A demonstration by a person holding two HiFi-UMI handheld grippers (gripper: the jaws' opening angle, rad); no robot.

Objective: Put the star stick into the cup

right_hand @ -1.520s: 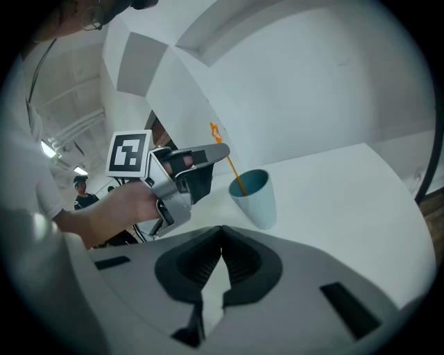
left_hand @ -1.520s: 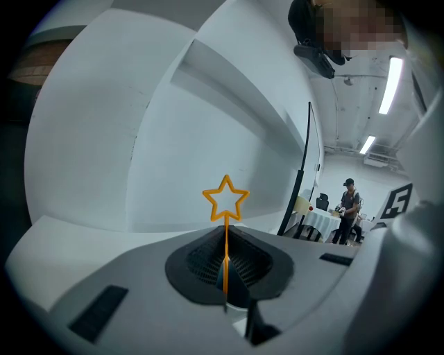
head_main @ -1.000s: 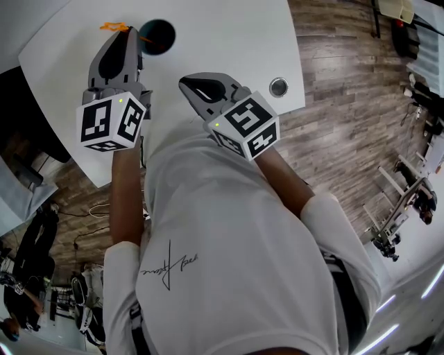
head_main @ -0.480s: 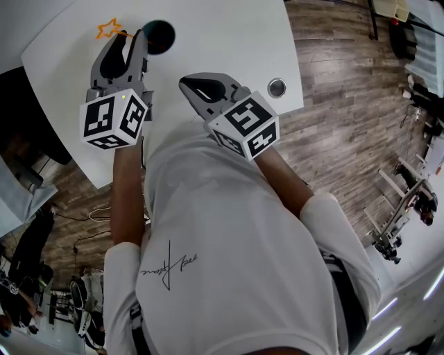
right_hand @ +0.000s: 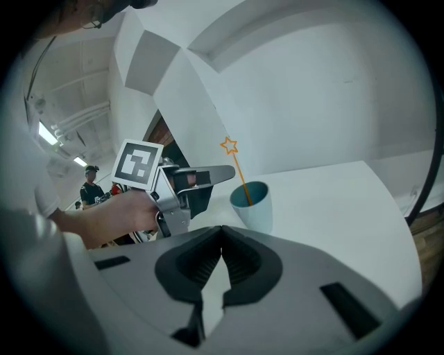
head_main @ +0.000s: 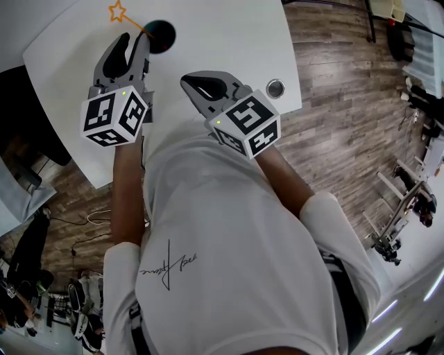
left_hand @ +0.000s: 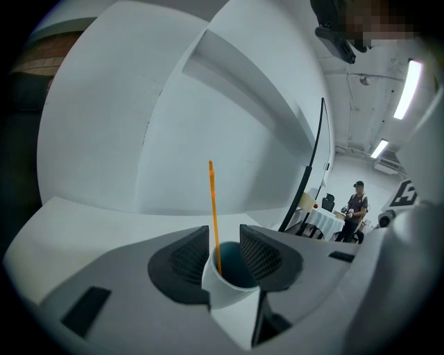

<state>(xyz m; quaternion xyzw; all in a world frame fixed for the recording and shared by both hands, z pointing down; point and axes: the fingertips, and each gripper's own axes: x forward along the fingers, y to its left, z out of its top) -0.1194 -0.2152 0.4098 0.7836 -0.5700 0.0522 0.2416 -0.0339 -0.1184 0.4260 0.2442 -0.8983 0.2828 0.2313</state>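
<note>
The orange star stick (head_main: 129,21) stands in the teal cup (head_main: 158,36) on the white table (head_main: 229,41), its star (head_main: 116,11) leaning out to the left. My left gripper (head_main: 133,43) sits just short of the cup. Its jaws are opening, and the thin stick (left_hand: 213,208) rises between the pads (left_hand: 191,255) without touching them. The cup (left_hand: 232,281) shows just beyond the jaws. My right gripper (head_main: 191,82) hovers to the right, shut with nothing in it. From it I see the cup (right_hand: 251,204), the star (right_hand: 229,145) and the left gripper (right_hand: 191,186).
A round metal grommet (head_main: 275,88) is set in the table near its right edge. Wooden floor (head_main: 347,104) lies beyond that edge. A second white tabletop (head_main: 28,14) is at the far left. A person (left_hand: 356,211) stands far off in the room.
My left jaws have opened and let go of the stick, which now stands in the cup by itself. The left gripper has drawn back a little from the cup. The right gripper has hardly moved.
</note>
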